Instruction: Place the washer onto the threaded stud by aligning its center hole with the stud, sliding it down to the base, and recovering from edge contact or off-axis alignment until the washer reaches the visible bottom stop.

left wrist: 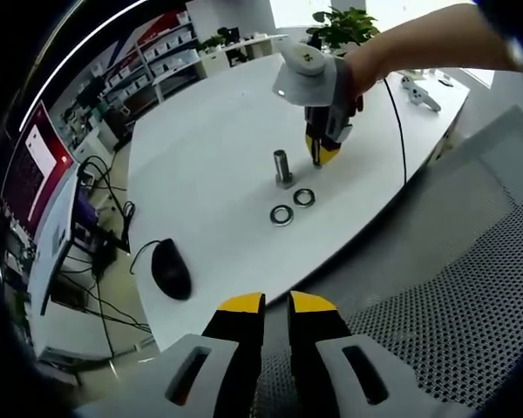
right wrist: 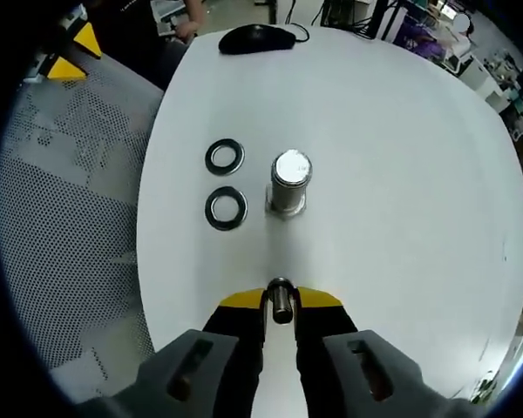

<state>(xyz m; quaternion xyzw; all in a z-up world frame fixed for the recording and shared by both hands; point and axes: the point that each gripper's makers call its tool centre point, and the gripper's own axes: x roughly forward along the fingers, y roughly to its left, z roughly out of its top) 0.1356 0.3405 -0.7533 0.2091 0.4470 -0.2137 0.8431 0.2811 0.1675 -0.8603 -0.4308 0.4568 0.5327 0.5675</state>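
— Right gripper (right wrist: 281,298) gripping anything?
— Pinching a washer (right wrist: 281,310) edge-on between the yellow tips, low centre of the right gripper view. Hanging tips-down in the left gripper view (left wrist: 319,158), just beside the threaded stud (left wrist: 283,167), not touching it.
— And the stud, standing how?
— Standing upright (right wrist: 289,178) on the white table (right wrist: 392,174), mid-frame, above the held washer.
— Lying nearby?
— A second washer (right wrist: 224,157) and a third washer (right wrist: 226,207), lying flat just left of the stud, apart from each other. Sitting at the top edge, a black mouse (right wrist: 257,37).
— Left gripper (left wrist: 277,305) doing what?
— Hovering over a mesh chair (left wrist: 471,287), well back from the stud, tips drawn nearly together, clasping nothing.
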